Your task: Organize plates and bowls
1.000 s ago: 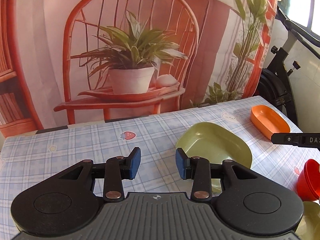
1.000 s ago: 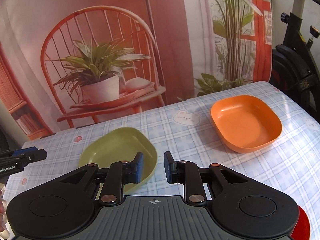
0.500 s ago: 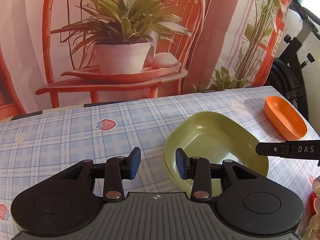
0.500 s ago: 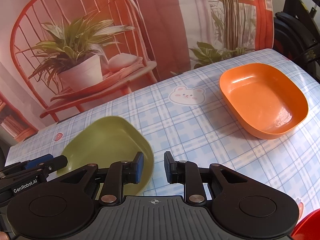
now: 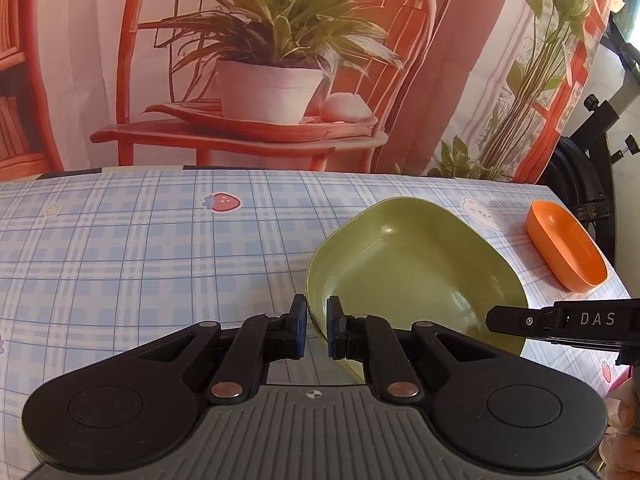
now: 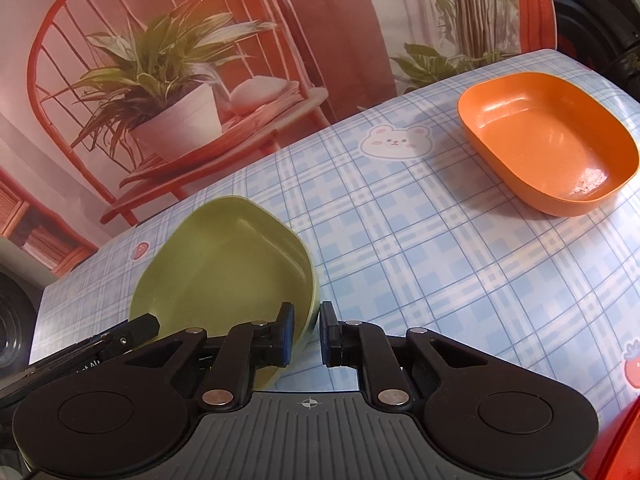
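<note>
- Blue plaid cloth with strawberry and bear prints covers the surface [image 5: 160,248]; a printed backdrop of an orange chair and potted plant [image 5: 272,60] hangs behind.
- Olive-green rounded plastic dish [image 5: 416,268] lies on the surface.
- Left claw [image 5: 317,330]: blue pads straddle the green dish's left rim, a narrow gap between them; whether they pinch it is unclear.
- Right claw [image 6: 307,336]: pads either side of that dish's right rim, likewise unclear.
- Orange rounded plastic dish [image 6: 548,142] sits well right of the green one.
</note>
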Available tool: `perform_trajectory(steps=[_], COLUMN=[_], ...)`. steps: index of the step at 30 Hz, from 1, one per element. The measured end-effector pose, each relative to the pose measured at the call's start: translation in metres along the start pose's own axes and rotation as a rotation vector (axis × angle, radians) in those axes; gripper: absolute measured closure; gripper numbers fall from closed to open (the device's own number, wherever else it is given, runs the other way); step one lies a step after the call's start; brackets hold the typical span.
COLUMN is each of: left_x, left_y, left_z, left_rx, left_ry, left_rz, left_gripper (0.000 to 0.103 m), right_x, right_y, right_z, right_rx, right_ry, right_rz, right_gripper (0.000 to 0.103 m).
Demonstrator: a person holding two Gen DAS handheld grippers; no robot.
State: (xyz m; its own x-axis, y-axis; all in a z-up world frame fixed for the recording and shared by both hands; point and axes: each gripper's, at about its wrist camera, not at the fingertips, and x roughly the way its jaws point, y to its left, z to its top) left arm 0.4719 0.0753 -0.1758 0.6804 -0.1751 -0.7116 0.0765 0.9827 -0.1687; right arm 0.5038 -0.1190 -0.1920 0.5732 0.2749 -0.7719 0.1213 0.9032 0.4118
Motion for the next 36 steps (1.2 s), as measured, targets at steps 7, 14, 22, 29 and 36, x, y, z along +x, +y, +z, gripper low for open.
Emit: perform_trajectory(steps=[7,14,22,29,36], left_x=[-0.056,-0.105,-0.149,-0.169,-0.177], left_y=[0.010,0.006,-0.024,-0.045,-0.061], left_z=[-0.013,-0.045,-0.077,-0.110,-0.138], left_rx=[-0.056,-0.110,-0.066,-0.051,-0.036], left_ry=[-0.059,-0.053,-0.080,-0.065,-0.032], left_rz=[-0.023,-0.047,-0.097,-0.117,-0.146], left_gripper=[0.092,0.092,0.092,0.092,0.092], right_x=[-0.041,-0.101,-0.156,-0.190,-0.207], right_y=[0.004,0.001,-0.031,-0.055,-0.075], right_z=[-0.023,-0.058,-0.089,-0.120,-0.140], right_rx=[-0.004,-0.042,-0.019,-0.022,-0.012], right_ry=[-0.031,-0.091,-0.123,-0.146,-0.144], right_rz=[0.047,0.065,0.081,0.061,0.049], right_gripper=[0.092,0.092,0.093,0.094,0.094])
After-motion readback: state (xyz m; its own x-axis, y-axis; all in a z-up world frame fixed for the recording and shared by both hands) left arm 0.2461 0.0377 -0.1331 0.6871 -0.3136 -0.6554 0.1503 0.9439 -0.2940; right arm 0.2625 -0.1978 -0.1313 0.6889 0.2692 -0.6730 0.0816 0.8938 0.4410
